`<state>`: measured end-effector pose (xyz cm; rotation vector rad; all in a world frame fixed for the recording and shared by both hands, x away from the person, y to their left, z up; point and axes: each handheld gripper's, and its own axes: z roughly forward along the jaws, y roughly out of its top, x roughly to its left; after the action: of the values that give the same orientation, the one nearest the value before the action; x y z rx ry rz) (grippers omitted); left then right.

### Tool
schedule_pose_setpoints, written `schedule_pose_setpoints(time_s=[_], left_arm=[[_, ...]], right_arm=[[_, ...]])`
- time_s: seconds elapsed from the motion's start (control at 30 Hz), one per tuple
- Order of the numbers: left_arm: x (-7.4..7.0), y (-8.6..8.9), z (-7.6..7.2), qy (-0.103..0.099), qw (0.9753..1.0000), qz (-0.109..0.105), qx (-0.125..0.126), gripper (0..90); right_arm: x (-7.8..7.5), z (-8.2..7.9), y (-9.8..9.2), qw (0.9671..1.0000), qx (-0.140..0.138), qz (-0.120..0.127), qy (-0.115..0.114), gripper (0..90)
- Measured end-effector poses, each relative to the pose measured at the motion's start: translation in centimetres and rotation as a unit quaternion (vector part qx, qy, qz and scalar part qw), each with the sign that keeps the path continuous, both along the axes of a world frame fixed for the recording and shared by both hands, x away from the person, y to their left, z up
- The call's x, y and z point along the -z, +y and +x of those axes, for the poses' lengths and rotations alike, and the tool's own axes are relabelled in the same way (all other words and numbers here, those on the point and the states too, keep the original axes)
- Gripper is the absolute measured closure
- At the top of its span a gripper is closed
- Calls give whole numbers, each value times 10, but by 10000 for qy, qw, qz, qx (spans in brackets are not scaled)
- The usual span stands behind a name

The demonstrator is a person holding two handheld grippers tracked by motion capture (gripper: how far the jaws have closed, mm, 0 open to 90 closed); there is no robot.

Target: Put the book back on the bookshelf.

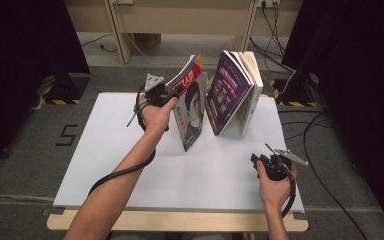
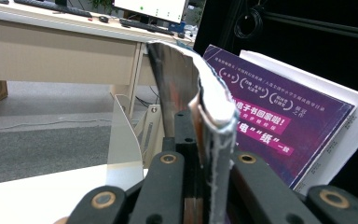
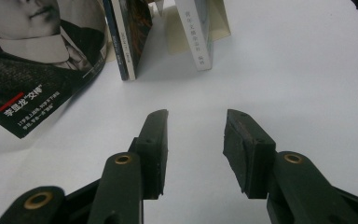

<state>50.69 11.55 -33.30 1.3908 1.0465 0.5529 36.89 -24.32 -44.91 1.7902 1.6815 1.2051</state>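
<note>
Upper centre: purple-covered leaning books (image 1: 232, 95) stand just beside the glossy portrait-cover magazine (image 1: 190, 107). Left gripper (image 1: 172, 95) is clenched on that magazine's edge; right gripper (image 1: 256, 162), lower right, gapes, holding nothing.

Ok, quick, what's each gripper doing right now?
Left gripper: closed on the top edge of the magazine.
Right gripper: open, empty, over the white table.

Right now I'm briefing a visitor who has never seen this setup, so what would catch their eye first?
Probably the thin glossy magazine with a portrait cover, lifted and tilted left of table centre, pinched at its top edge by the left claw. Next, the purple-covered book leaning among pale books just to its right. The right claw hovers open over the bare white tabletop near the front right.
</note>
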Motion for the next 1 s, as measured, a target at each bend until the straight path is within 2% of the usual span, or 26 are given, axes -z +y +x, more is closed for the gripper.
schedule_pose_setpoints(time_s=[0.53,0.67,0.83,1.0], left_arm=[[-11,-6,4,-246,9996,160,25,862],[-14,-7,9,-328,9993,160,-26,863],[-18,-13,19,-522,9984,202,-19,862],[-11,-18,28,-632,9976,288,-75,862]], right_arm=[[0,-1,-1,10000,43,50,9,600],[0,-1,0,10000,42,47,29,600],[1,0,-1,10000,58,45,29,600],[2,1,-3,10000,66,13,11,600]])
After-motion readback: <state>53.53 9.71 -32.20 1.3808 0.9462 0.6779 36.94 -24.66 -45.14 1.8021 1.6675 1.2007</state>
